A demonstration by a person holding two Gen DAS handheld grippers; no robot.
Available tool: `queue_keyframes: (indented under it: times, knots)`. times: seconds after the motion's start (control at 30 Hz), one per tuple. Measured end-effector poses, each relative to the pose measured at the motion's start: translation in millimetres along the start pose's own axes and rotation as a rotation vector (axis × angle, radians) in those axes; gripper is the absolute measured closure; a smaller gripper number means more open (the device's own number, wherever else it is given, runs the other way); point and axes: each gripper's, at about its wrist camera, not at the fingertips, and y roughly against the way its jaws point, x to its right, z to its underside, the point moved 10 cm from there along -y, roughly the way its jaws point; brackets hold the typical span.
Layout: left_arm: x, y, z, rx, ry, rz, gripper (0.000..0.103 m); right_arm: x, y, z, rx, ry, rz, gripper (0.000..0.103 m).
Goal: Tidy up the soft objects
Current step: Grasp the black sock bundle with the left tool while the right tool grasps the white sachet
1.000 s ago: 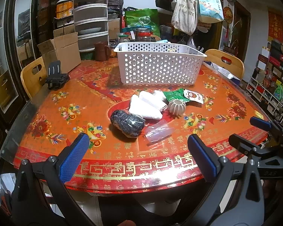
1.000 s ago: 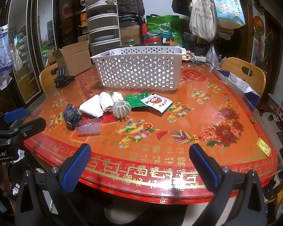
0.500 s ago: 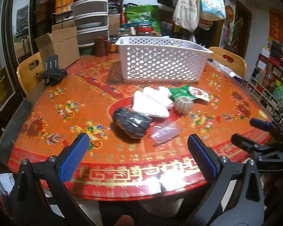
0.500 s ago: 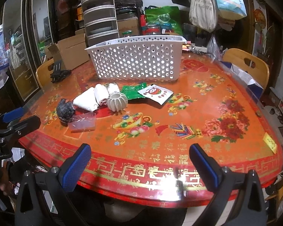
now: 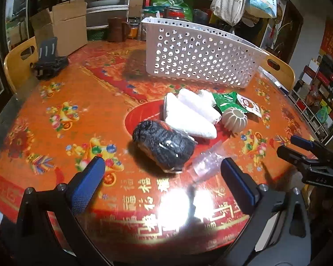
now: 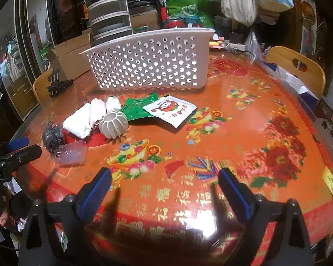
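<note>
A black bundle in clear wrap [image 5: 164, 146] lies on the red table just ahead of my open, empty left gripper [image 5: 162, 181]. Behind it lie white rolled cloths [image 5: 188, 115], a ribbed white ball [image 5: 235, 119], a green packet [image 5: 226, 102] and a white sachet [image 5: 248, 106]. A clear plastic bag [image 5: 208, 161] lies by the black bundle. A white perforated basket [image 5: 199, 55] stands behind. My right gripper [image 6: 164, 190] is open and empty over the table's front edge, right of the pile; the ball [image 6: 114, 125], the sachet [image 6: 173, 110] and the basket [image 6: 148, 62] show there too.
A black phone stand [image 5: 48, 64] sits at the table's far left. Cardboard boxes [image 5: 62, 26], a brown mug [image 5: 115, 30] and stacked containers stand behind the basket. Wooden chairs [image 6: 297, 66] ring the table.
Both grippers have moved forward over the table toward the pile. The left one has closed in on the black bundle. Both stay open.
</note>
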Motion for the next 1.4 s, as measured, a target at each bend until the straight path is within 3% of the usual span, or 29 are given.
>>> queue_keyframes:
  times: [0.23,0.5,0.87,1.27,1.4]
  knots:
    - [-4.1,-21.3,-7.9,-0.026,0.010,0.018,0.000,7.2,-23.1,-26.7,-0.014,0.042,0.011,0.012]
    - [-9.4,-34.4,-14.4,-0.040,0.002,0.028,0.022,24.1,-61.3,-51.4,-0.084,0.057,0.039,0.014]
    - [-4.8,-44.8,-16.7,-0.059,-0.014,0.057,0.026,19.3,-91.9,-76.9,-0.117,0.041,-0.013,0.015]
    - [-6.9,-49.0,-16.3,-0.059,-0.017,0.060,0.026,11.4,-93.8,-73.0,-0.115,0.117,0.037,0.034]
    - [-6.7,-47.9,-14.7,-0.062,-0.017,0.057,0.027,12.7,-86.9,-66.3,-0.106,0.126,0.048,0.047]
